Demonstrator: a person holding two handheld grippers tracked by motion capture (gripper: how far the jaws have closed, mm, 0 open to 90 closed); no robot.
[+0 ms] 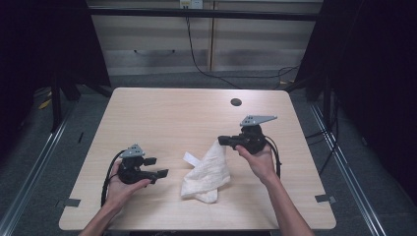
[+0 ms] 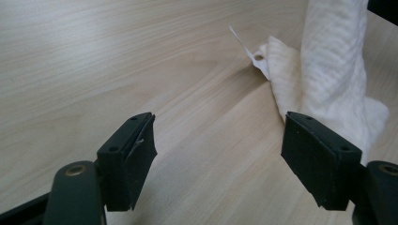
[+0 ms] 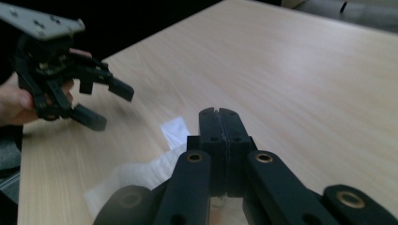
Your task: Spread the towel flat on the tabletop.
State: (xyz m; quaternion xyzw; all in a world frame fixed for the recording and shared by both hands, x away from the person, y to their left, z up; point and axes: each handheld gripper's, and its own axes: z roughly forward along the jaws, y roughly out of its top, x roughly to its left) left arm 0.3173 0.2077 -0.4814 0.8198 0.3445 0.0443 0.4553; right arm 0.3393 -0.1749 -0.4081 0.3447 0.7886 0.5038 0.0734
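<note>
Right hand-held gripper [image 1: 222, 141] clenched on the cloth's [image 1: 207, 171] top corner, lifting it off the worktop [image 1: 162, 113]; rest of the cloth draped down, lower end resting near the front middle. Left hand-held gripper [image 1: 158, 167] released, jaws wide, just left of the cloth, apart from it.

The left tongs [image 1: 157, 167] sit at about 8 o'clock, held level in the left hand [image 1: 120, 184], jaws spread wide and pointing toward 3 o'clock. The right tongs [image 1: 222, 141], at about 3 o'clock in the right hand [image 1: 258, 160], point toward 9 o'clock with jaws pressed together.
</note>
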